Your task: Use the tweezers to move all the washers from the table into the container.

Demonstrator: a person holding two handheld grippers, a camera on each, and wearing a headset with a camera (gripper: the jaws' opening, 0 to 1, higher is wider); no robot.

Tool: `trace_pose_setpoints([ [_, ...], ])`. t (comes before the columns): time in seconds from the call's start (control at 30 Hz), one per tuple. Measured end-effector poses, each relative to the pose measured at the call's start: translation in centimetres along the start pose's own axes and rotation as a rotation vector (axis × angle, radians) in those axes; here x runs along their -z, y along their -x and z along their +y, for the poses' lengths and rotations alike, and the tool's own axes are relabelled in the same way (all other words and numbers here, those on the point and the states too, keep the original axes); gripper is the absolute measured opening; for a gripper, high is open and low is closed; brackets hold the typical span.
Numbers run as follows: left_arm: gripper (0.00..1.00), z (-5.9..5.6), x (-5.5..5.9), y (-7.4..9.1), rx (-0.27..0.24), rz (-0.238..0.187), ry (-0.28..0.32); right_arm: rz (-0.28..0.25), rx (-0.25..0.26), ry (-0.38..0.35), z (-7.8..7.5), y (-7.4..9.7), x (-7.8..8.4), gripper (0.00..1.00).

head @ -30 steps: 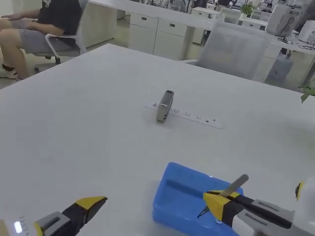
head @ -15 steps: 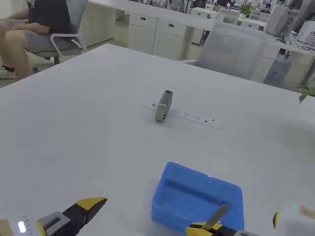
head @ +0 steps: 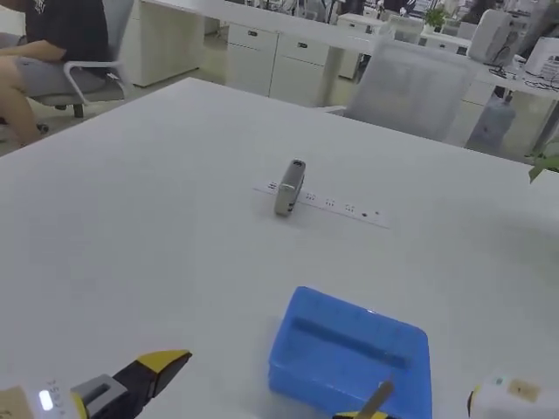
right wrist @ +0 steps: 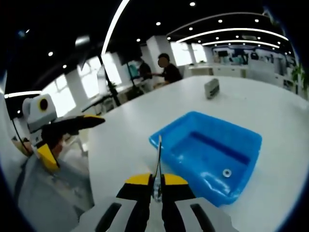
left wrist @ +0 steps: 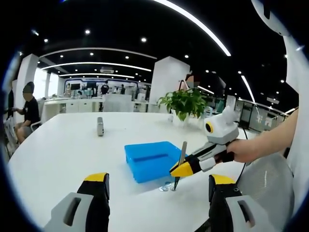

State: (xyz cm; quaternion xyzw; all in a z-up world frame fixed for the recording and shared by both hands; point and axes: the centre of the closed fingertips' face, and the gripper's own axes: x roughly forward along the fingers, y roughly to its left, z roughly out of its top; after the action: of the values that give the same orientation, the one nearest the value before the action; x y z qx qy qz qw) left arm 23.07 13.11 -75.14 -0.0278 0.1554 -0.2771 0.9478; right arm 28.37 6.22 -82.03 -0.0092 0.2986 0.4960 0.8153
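Observation:
The blue container [head: 349,353] sits near the table's front edge, also seen as the container [left wrist: 149,159] and the container [right wrist: 212,154]; one washer [right wrist: 226,172] lies inside it. My right gripper [right wrist: 157,180] is shut on the metal tweezers [right wrist: 158,152], held just before the container's near rim. From the left gripper view, the right gripper [left wrist: 193,164] points the tweezers [left wrist: 179,159] down at a couple of washers [left wrist: 165,187] on the table beside the container. My left gripper [left wrist: 159,181] is open and holds nothing, left of the container, low in the head view as the left gripper [head: 131,384].
A white power strip [head: 327,202] with a grey adapter [head: 291,186] lies mid-table. A chair [head: 419,87] stands at the far edge. A person [head: 52,35] sits at the far left. A potted plant [left wrist: 186,104] stands beyond the container.
My right gripper with the tweezers has dropped back from over the container toward the table's front edge, so only the tweezers' top end remains in the head view. The left gripper has stayed put.

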Motion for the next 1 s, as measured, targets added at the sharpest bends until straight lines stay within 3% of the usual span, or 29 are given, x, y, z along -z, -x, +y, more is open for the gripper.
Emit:
trace_pose_setpoints([
  [0.3, 0.85, -0.1, 0.2, -0.1, 0.007, 0.011, -0.009, -0.004, -0.006, 0.049, 0.6, -0.5, 0.2, 0.04],
  [0.47, 0.85, -0.1, 0.4, -0.1, 0.011, 0.018, -0.012, 0.013, -0.019, 0.190, 1.5, -0.5, 0.4, 0.04],
  [0.57, 0.85, -0.2, 0.5, -0.1, 0.017, 0.021, -0.016, 0.012, -0.024, 0.233, 1.9, -0.6, 0.5, 0.04],
  [0.87, 0.84, -0.3, 0.8, -0.2, 0.026, 0.034, -0.023, -0.008, -0.003, 0.248, 1.7, -0.4, 0.5, 0.04],
  [1.0, 0.84, -0.2, 0.9, -0.2, 0.021, 0.035, -0.025, -0.011, -0.009, 0.310, 2.1, -0.5, 0.6, 0.03],
])
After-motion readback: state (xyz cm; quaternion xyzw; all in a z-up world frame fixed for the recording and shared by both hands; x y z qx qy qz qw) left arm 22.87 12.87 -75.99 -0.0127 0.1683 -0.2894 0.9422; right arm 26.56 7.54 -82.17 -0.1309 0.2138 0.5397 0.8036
